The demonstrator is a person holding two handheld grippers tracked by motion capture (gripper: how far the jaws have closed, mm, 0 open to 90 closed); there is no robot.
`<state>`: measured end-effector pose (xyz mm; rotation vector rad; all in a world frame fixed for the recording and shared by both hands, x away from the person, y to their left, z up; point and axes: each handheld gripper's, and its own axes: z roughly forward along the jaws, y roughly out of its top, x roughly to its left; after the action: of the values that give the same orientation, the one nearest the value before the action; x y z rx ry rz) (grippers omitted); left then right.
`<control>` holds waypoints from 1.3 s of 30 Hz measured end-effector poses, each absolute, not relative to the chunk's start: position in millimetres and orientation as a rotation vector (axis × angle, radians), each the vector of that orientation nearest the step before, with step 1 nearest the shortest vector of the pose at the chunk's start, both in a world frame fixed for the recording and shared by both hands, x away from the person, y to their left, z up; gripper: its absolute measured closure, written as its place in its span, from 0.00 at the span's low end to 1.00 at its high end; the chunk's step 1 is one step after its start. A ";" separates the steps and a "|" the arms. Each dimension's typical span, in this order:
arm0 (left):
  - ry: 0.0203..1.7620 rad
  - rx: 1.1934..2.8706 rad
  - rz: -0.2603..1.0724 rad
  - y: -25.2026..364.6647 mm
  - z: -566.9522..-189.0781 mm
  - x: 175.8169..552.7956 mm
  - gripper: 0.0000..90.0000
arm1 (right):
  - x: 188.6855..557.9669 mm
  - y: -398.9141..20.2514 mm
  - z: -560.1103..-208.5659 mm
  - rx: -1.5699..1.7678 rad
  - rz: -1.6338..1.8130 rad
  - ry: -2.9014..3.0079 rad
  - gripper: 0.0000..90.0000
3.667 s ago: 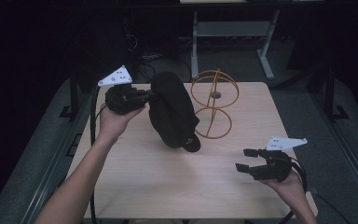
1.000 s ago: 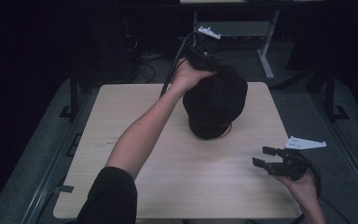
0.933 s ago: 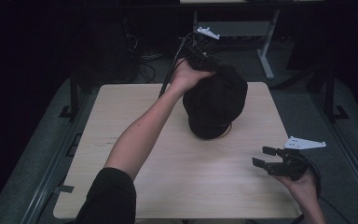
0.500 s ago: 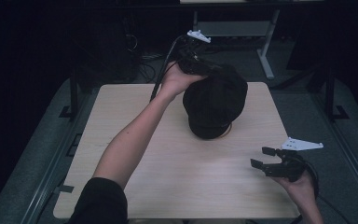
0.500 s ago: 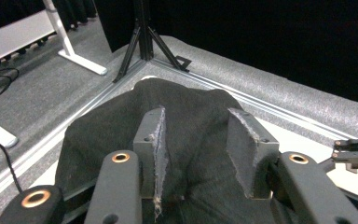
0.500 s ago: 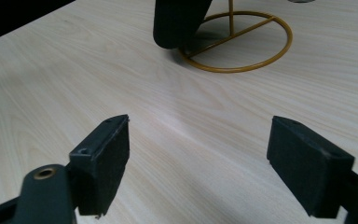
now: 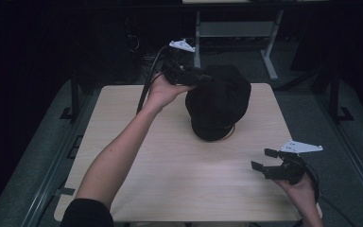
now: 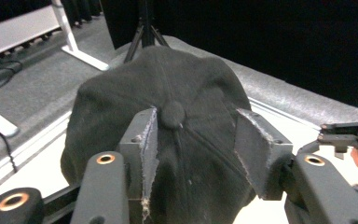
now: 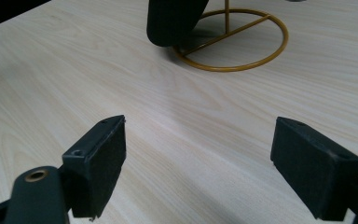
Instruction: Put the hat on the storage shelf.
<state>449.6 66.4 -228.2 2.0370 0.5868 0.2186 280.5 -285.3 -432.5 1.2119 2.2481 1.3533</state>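
Black cap (image 7: 220, 106) seated on gold wire stand (image 9: 233, 39). Left gripper (image 8: 193, 140) just opened, spread beside crown button, gripping nothing. Right gripper (image 9: 198, 170) spread wide above table (image 7: 170, 179), empty.

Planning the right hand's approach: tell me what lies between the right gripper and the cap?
Only bare table between the right gripper and the cap, in the high view.

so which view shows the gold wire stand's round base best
The right gripper view: the gold wire stand's round base lies plain on the table. In the high view the black cap covers all but a sliver.
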 end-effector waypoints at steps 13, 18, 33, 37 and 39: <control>0.634 2.021 0.226 99.8 -240.7 427.0 0.46 | 278.2 -278.9 -431.1 1.198 1.363 2.222 0.20; 0.650 2.018 0.234 112.1 -244.2 421.9 0.45 | 277.4 -275.9 -430.8 1.200 1.366 2.220 0.20; 0.674 1.986 0.238 140.3 -254.5 405.5 0.42 | 278.6 -276.0 -430.9 1.202 1.366 2.212 0.20; 0.686 1.983 0.241 148.3 -259.2 402.0 0.40 | 279.8 -277.1 -430.9 1.202 1.360 2.215 0.20; 0.690 1.976 0.242 152.8 -261.1 401.0 0.40 | 279.9 -277.1 -430.7 1.202 1.357 2.216 0.20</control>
<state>401.0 152.8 -261.1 1.9765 0.6901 0.2424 279.9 -277.1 -430.7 1.2023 2.2163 1.3567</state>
